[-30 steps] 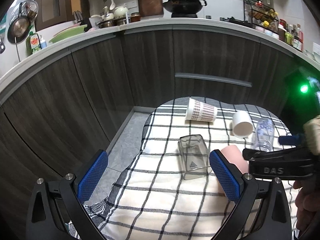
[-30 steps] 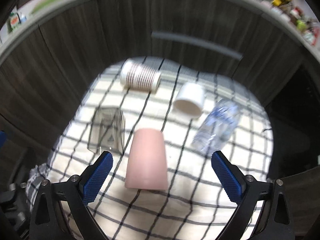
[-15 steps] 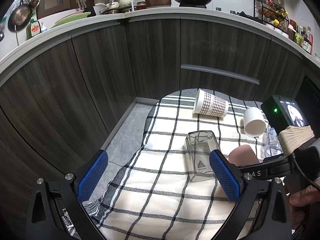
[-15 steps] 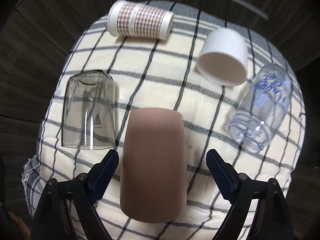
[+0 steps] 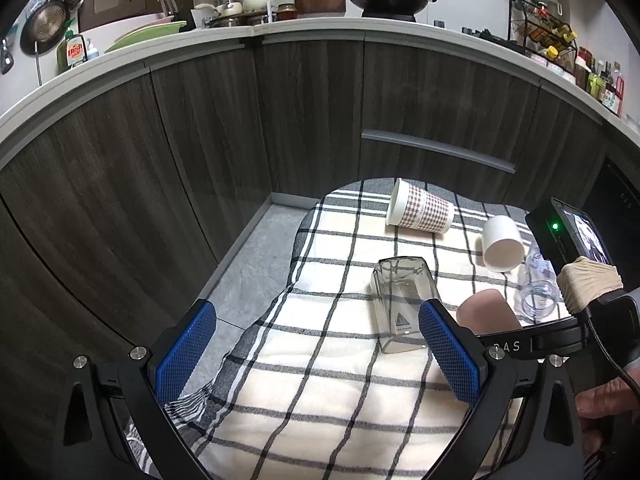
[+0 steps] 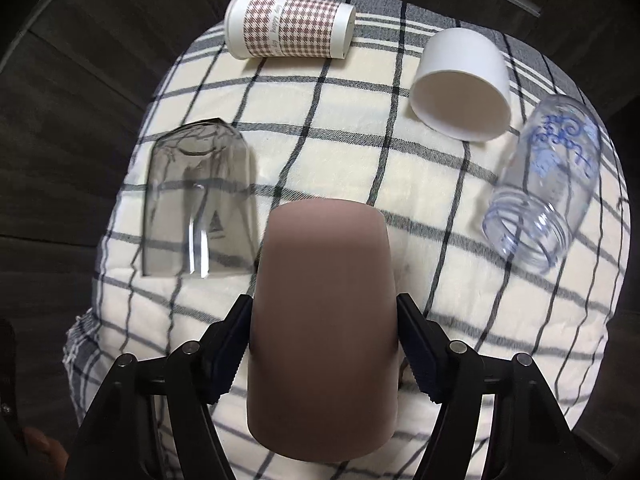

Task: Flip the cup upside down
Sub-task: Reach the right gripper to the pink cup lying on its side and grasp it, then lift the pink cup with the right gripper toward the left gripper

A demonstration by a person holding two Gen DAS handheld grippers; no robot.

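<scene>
Right gripper [image 6: 324, 340] fingers clamped together; left gripper [image 5: 316, 354] fingers spread wide.

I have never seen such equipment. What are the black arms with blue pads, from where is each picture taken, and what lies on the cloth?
They are two hand-held grippers; a person holds one in each hand, and each carries a camera looking along its fingers. The left gripper is open and holds nothing. The right gripper is closed on the pink cup. On the checked cloth lie, all on their sides, a smoky glass, a patterned paper cup, a white cup and a clear plastic bottle.
</scene>
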